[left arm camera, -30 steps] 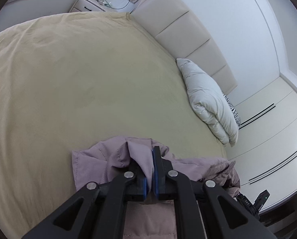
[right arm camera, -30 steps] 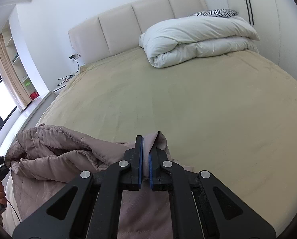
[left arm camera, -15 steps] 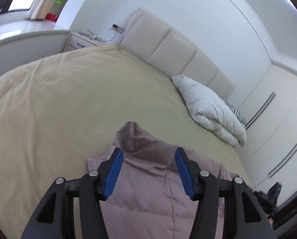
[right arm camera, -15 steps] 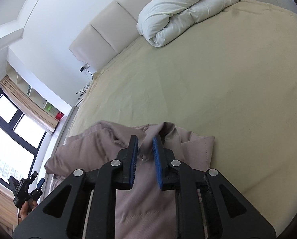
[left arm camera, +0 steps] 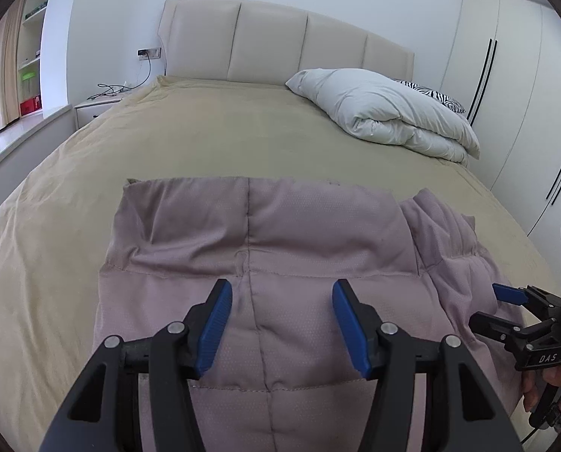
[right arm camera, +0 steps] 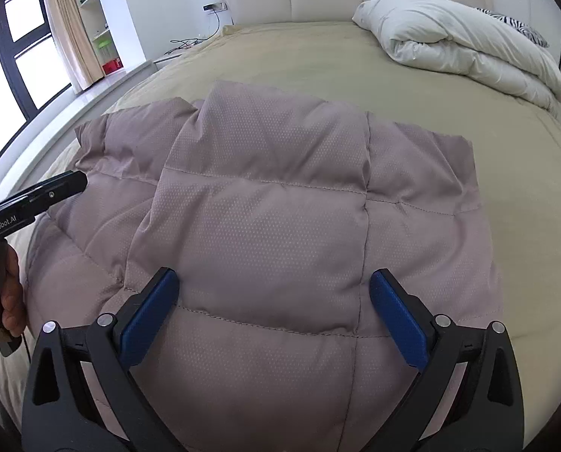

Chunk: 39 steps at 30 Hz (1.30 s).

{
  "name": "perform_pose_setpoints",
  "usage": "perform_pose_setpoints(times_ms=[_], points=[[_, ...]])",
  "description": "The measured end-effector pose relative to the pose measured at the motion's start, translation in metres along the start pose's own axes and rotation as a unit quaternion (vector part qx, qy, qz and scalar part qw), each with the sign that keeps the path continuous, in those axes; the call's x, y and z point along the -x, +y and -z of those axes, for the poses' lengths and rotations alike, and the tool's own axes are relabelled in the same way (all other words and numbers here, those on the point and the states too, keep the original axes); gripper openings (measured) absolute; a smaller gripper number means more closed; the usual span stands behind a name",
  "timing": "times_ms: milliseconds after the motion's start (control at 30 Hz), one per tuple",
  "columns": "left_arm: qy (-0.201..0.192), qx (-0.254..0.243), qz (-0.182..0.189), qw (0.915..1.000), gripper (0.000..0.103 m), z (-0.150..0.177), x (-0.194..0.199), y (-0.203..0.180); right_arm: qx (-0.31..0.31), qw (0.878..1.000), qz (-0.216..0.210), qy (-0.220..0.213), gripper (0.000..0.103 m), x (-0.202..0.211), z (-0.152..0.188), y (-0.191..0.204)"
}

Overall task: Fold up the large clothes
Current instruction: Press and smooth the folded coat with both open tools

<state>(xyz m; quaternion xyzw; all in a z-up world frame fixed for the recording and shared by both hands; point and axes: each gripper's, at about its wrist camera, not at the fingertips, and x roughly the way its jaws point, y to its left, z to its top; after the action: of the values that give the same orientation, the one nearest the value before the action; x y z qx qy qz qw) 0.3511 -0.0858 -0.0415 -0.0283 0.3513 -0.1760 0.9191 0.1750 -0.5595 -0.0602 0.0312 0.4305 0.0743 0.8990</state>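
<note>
A mauve quilted puffer jacket (left arm camera: 280,233) lies spread on the near part of the beige bed (left arm camera: 223,132). In the right wrist view the jacket (right arm camera: 280,207) shows a folded panel on top, with a sleeve bunched at its left. My left gripper (left arm camera: 282,290) hovers open just over the jacket, and nothing sits between its blue pads. My right gripper (right arm camera: 274,278) hangs above the jacket's right half; its jaws are opening wide and grip nothing. Each gripper also shows at the edge of the other's view: the right gripper (left arm camera: 510,295), the left gripper (right arm camera: 54,188).
A folded white duvet (left arm camera: 385,113) and a zebra-print pillow (left arm camera: 438,100) lie at the head of the bed on the right. A padded headboard (left arm camera: 280,49) is behind, wardrobe doors (left arm camera: 506,94) right, a nightstand with cables (left arm camera: 99,103) left. A hand (right arm camera: 12,293) holds the left gripper.
Both grippers let go of the jacket folds that they pinched and opened. The jacket now lies flatter on the bed. Both hands swung round and pulled back toward the near edge.
</note>
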Motion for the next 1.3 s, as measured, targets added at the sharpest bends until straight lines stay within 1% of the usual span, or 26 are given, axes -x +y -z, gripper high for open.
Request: perform_pose_setpoints(times_ms=[67, 100, 133, 200, 233, 267, 300, 367, 400, 433, 533, 567, 633, 733, 833, 967, 1100, 1200, 1300], points=[[-0.037, -0.029, -0.018, 0.9987, 0.059, -0.004, 0.010, -0.008, -0.018, 1.000, 0.000, -0.006, 0.103, 0.005, -0.001, 0.002], [-0.047, -0.046, -0.029, 0.9974, 0.059, -0.005, 0.011, -0.011, -0.014, 1.000, -0.003, -0.013, 0.103, 0.007, -0.004, 0.005], [-0.040, -0.056, -0.037, 0.9969, 0.059, -0.005, 0.005, -0.014, 0.002, 1.000, 0.004, -0.019, 0.102, 0.010, -0.005, 0.014], [-0.013, -0.054, -0.040, 0.9977, 0.059, -0.011, -0.016, -0.014, 0.035, 0.998, 0.034, -0.033, 0.098, 0.007, -0.010, 0.028], [-0.011, -0.053, -0.046, 0.9975, 0.059, -0.013, -0.024, -0.012, 0.035, 0.998, 0.039, -0.035, 0.092, 0.004, -0.015, 0.033], [-0.008, -0.057, -0.061, 0.9965, 0.059, -0.015, -0.033, -0.011, 0.027, 0.998, 0.034, -0.034, 0.081, 0.000, -0.023, 0.034], [0.000, -0.063, -0.076, 0.9951, 0.059, -0.019, -0.044, -0.010, 0.018, 0.999, 0.033, -0.033, 0.076, -0.006, -0.033, 0.033], [0.018, -0.074, -0.089, 0.9932, 0.059, -0.025, -0.064, -0.008, 0.001, 0.999, 0.028, -0.026, 0.052, -0.016, -0.047, 0.034], [0.022, -0.077, -0.095, 0.9922, 0.059, -0.027, -0.072, -0.006, -0.005, 0.999, 0.029, -0.018, 0.048, -0.024, -0.055, 0.034], [0.023, -0.080, -0.100, 0.9915, 0.059, -0.029, -0.080, -0.006, -0.002, 0.999, 0.040, -0.008, 0.045, -0.030, -0.060, 0.034], [0.032, -0.089, -0.112, 0.9893, 0.060, -0.033, -0.102, -0.007, 0.013, 0.998, 0.062, 0.025, 0.045, -0.065, -0.073, 0.034], [0.034, -0.090, -0.114, 0.9888, 0.062, -0.033, -0.110, -0.006, 0.010, 0.997, 0.063, 0.035, 0.045, -0.076, -0.077, 0.032], [0.049, -0.083, -0.114, 0.9888, 0.065, -0.034, -0.127, 0.000, 0.003, 0.997, 0.063, 0.041, 0.045, -0.092, -0.082, 0.027], [0.061, -0.076, -0.113, 0.9889, 0.068, -0.037, -0.145, 0.006, -0.013, 0.997, 0.049, 0.053, 0.045, -0.111, -0.088, 0.018], [0.063, -0.081, -0.120, 0.9875, 0.068, -0.037, -0.155, 0.004, -0.013, 0.998, 0.047, 0.050, 0.045, -0.124, -0.088, 0.015], [0.057, -0.084, -0.127, 0.9867, 0.068, -0.031, -0.159, 0.001, 0.010, 0.996, 0.074, 0.041, 0.045, -0.133, -0.086, 0.023], [0.062, -0.089, -0.133, 0.9852, 0.068, -0.030, -0.162, -0.001, 0.011, 0.996, 0.078, 0.034, 0.045, -0.138, -0.079, 0.025], [0.065, -0.089, -0.132, 0.9851, 0.068, -0.031, -0.164, -0.001, 0.014, 0.996, 0.083, 0.030, 0.044, -0.139, -0.072, 0.026], [0.067, -0.085, -0.129, 0.9858, 0.068, -0.032, -0.164, 0.000, 0.019, 0.995, 0.092, 0.026, 0.044, -0.139, -0.065, 0.036]])
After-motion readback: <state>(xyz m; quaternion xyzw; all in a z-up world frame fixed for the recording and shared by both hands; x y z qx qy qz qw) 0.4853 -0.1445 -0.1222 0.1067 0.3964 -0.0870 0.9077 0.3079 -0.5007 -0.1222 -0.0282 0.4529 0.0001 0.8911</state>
